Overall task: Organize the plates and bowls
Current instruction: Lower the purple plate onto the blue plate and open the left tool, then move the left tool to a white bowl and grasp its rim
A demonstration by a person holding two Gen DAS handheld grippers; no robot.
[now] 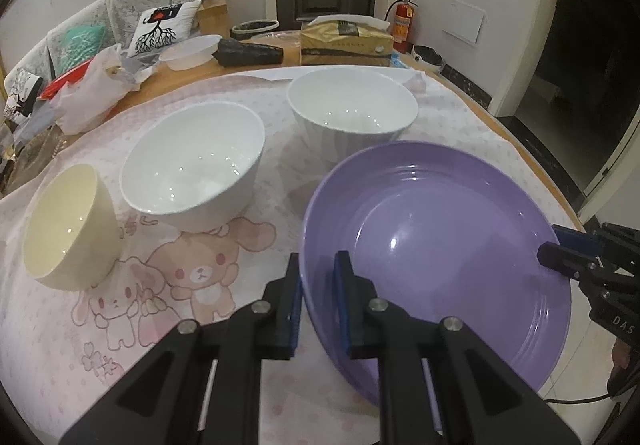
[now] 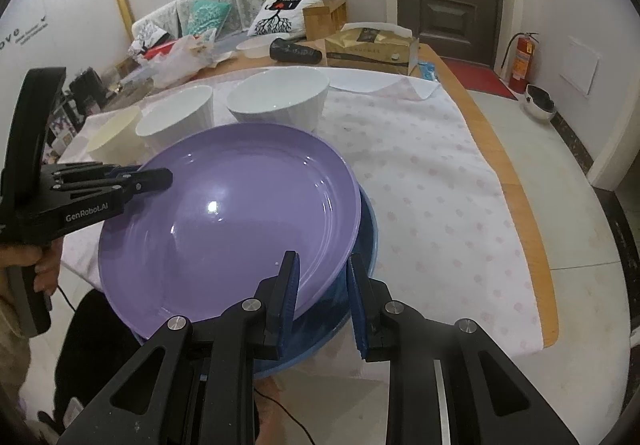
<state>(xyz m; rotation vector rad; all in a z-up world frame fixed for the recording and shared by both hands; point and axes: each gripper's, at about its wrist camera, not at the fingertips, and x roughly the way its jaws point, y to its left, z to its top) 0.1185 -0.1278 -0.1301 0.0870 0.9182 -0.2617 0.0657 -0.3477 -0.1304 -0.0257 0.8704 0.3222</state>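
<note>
A purple plate (image 1: 440,229) (image 2: 240,213) is held tilted at the table's near edge, over a blue plate (image 2: 366,237) lying just beneath it. My left gripper (image 1: 318,277) (image 2: 160,177) is shut on the purple plate's left rim. My right gripper (image 2: 324,285) (image 1: 552,253) is shut on the opposite rim, with the blue plate's edge right under its outer finger. Behind the plates, on the cartoon-print cloth, stand a cream bowl (image 1: 68,229) (image 2: 114,133), a white bowl (image 1: 196,165) (image 2: 176,117) and a ribbed white bowl (image 1: 352,113) (image 2: 280,93).
A tissue box (image 1: 346,41), a dark object (image 1: 248,53), a plastic container (image 1: 192,51) and a plastic bag (image 1: 92,93) crowd the far side of the round wooden table (image 2: 516,181). A person's hand (image 2: 44,261) grips the left tool. A sofa lies beyond.
</note>
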